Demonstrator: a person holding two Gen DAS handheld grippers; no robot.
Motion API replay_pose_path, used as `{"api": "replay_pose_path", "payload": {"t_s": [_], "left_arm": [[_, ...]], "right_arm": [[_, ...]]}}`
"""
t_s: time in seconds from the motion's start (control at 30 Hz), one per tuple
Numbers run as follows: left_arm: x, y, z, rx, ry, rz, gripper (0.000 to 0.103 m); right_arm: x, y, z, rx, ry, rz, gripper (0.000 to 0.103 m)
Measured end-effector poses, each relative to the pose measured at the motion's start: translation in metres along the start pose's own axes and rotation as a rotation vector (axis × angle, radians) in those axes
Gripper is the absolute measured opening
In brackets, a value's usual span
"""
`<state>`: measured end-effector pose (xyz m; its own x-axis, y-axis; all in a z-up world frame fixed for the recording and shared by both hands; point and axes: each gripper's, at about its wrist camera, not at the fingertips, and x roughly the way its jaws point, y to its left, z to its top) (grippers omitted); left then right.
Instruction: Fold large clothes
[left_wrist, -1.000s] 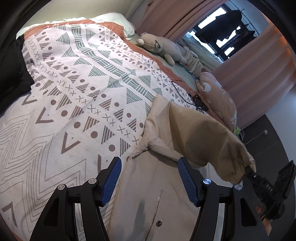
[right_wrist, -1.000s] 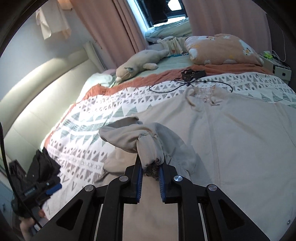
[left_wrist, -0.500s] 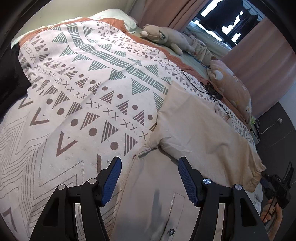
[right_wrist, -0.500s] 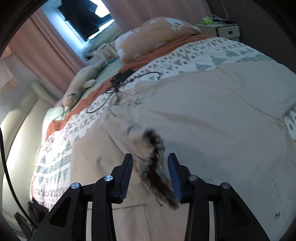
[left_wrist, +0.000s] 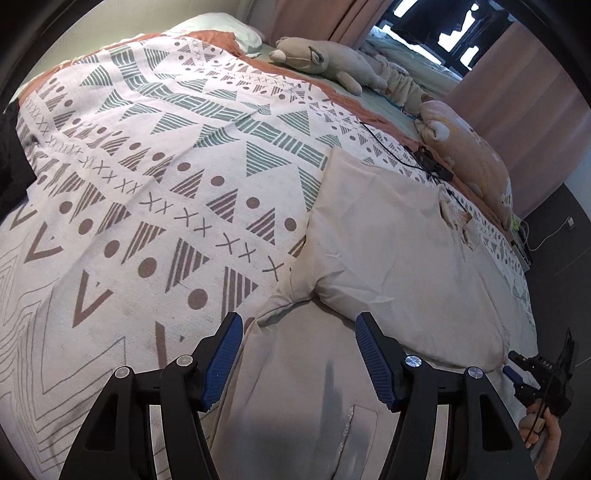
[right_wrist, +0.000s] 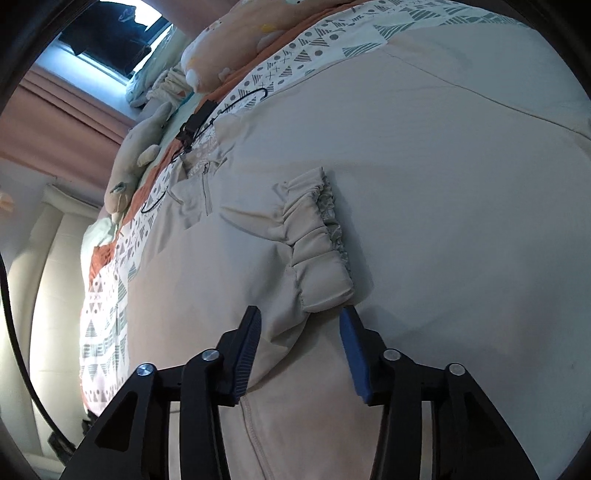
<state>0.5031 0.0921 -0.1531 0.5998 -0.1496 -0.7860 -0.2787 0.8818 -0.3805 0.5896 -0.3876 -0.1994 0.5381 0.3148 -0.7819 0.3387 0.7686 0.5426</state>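
A large beige jacket (left_wrist: 388, 258) lies spread on the patterned bedspread (left_wrist: 147, 184). One sleeve is folded across its front, and the gathered elastic cuff (right_wrist: 317, 236) lies flat on the body in the right wrist view. My right gripper (right_wrist: 301, 325) is open and empty just below the cuff. My left gripper (left_wrist: 299, 336) is open and empty above the jacket's side, near the sleeve fold at the armpit. The right gripper also shows at the far right of the left wrist view (left_wrist: 539, 373).
A plush toy (left_wrist: 321, 59) and a peach pillow (left_wrist: 465, 151) lie at the head of the bed. A black cable with a small device (left_wrist: 428, 158) lies by the jacket's collar. Dark clothing (left_wrist: 11, 162) sits at the left edge. Pink curtains hang behind.
My right gripper carried the sleeve cuff across the jacket, opened, and let it go. The sleeve now lies flat on the body. The left gripper stayed open and rose slightly.
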Motion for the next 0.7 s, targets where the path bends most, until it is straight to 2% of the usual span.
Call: {"api": "replay_pose_path", "payload": {"t_s": [0.1,0.17,0.2,0.27,0.53,0.63,0.7], "left_arm": [[0.017,-0.006,0.0,0.038,0.031,0.039,0.051],[0.028,-0.006,0.0,0.049,0.045,0.061,0.048],[0.031,-0.007,0.001,0.059,0.043,0.087,0.042],[0.036,-0.008,0.004,0.086,0.04,0.139,0.036],[0.059,0.001,0.009,0.077,0.079,0.179,0.036],[0.059,0.001,0.01,0.063,0.078,0.189,0.036],[0.055,0.001,0.01,0.039,0.073,0.187,0.036]], "right_arm": [[0.011,-0.006,0.003,0.031,0.008,0.012,0.018],[0.015,-0.006,0.006,0.031,-0.004,0.017,0.017],[0.016,-0.003,0.007,0.021,-0.011,0.01,0.017],[0.019,0.001,0.01,0.005,-0.023,-0.003,0.016],[0.027,0.006,0.023,-0.014,-0.042,0.0,0.016],[0.026,0.005,0.024,0.002,-0.03,0.012,0.02],[0.021,0.002,0.024,0.017,-0.034,0.022,0.034]]}}
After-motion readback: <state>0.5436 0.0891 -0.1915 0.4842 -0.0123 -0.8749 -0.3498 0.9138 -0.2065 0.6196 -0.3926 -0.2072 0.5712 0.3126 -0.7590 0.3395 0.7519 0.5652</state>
